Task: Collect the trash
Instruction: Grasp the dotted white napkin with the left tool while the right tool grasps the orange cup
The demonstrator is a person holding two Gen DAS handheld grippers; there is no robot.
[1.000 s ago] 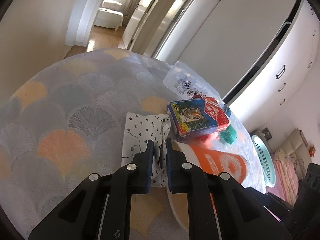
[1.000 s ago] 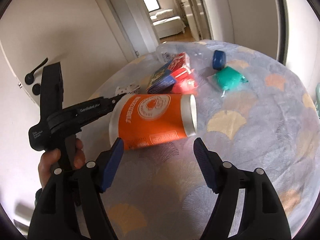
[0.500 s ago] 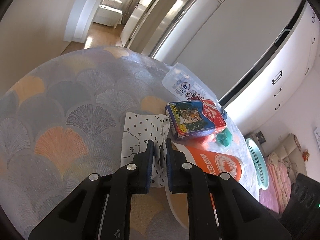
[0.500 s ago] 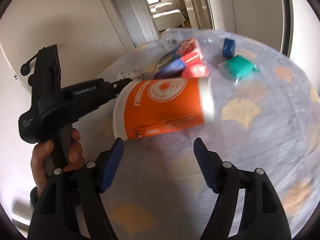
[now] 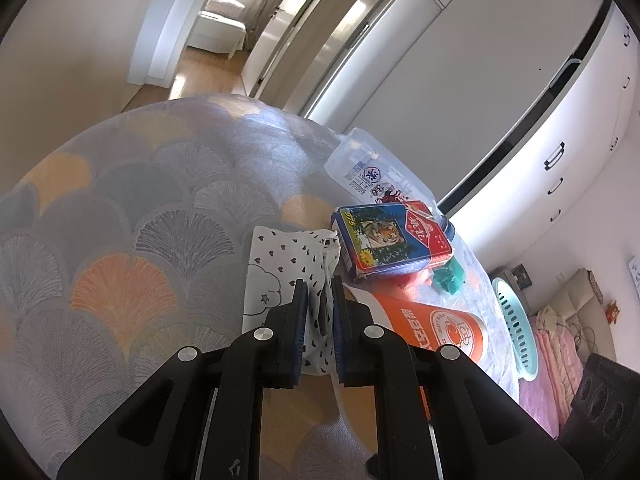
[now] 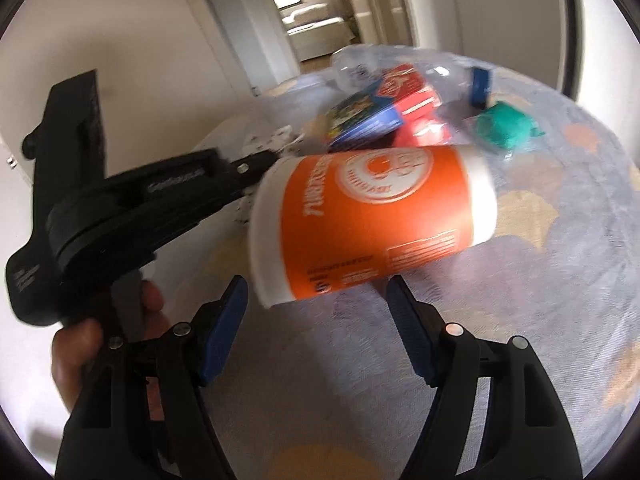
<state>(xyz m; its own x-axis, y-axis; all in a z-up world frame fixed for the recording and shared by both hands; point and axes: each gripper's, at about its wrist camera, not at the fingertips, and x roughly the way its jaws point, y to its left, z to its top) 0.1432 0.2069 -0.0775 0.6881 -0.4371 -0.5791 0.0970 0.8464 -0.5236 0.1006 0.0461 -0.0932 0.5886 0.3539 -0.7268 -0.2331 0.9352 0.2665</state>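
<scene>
Orange paper cup (image 6: 372,224) lies on its side on the worktop (image 5: 120,240), just in front of the litter pile: card box (image 5: 394,240), clear plastic bottle (image 5: 372,176), green wad (image 6: 506,130).

Handling, judged: the cup looks empty, so light; thin wall, easily crushed; round, so it may roll if you nudge it. Take it across the orange mid-body, one pad on each side, not at the white rim (image 6: 484,196), which would flex. Squeeze gently; a firm clamp will buckle it.

Your right hand-held gripper (image 6: 316,332): jaws stand wide apart, nothing between the pads. The cup sits just beyond the tips, and the gap looks about wide enough for its body. No contact visible.

Your left hand-held gripper (image 5: 320,316): jaws nearly together, pinching the edge of the white heart-print bag (image 5: 280,272) lying flat on the worktop beside the cup. The bag is soft, limp film; I judge it the collecting bag, and its mouth will need holding open.

Right view is blurred, so the exact gap between tips and cup cannot be read.
</scene>
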